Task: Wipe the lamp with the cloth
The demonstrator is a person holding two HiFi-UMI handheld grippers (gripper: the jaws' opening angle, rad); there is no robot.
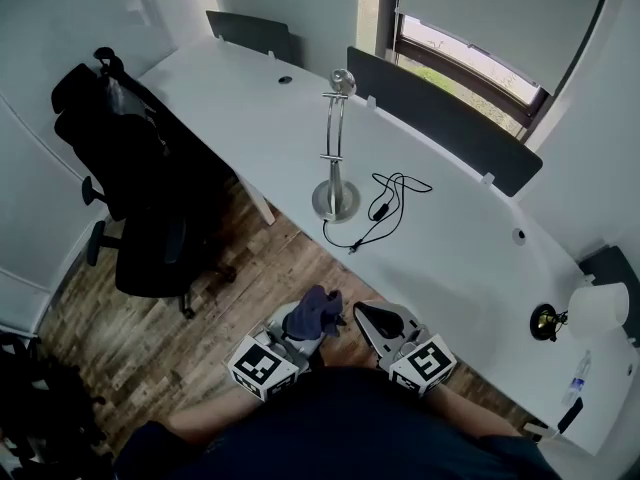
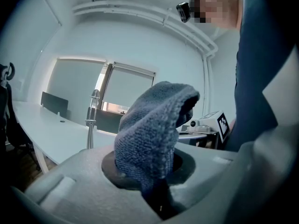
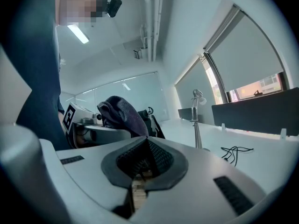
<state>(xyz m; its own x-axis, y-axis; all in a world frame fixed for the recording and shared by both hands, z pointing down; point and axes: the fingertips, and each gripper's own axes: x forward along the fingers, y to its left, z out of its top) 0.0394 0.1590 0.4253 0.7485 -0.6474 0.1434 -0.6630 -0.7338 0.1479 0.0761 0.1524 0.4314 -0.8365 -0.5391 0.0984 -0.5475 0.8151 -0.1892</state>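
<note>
1. A long white desk curves past a window with its blind drawn most of the way down. Dark divider panels stand along its far edge. A black office chair sits on the wood-plank floor.
2. The lamp stands upright on the desk, well apart from both grippers. It has a slim metal stem, a round base and a small head. Its black cable lies in loose loops just beside the base.
3. The left gripper is clamped on the cloth, a blue-grey nubbly knit that bunches up and flops over above the jaws.
4. The right gripper holds nothing. Its ribbed dark pads seem to meet at the tips, though the wide lens leaves that a little unsure.
5. Both grippers are held low, close to the person's body, above the floor and short of the desk edge.
</note>
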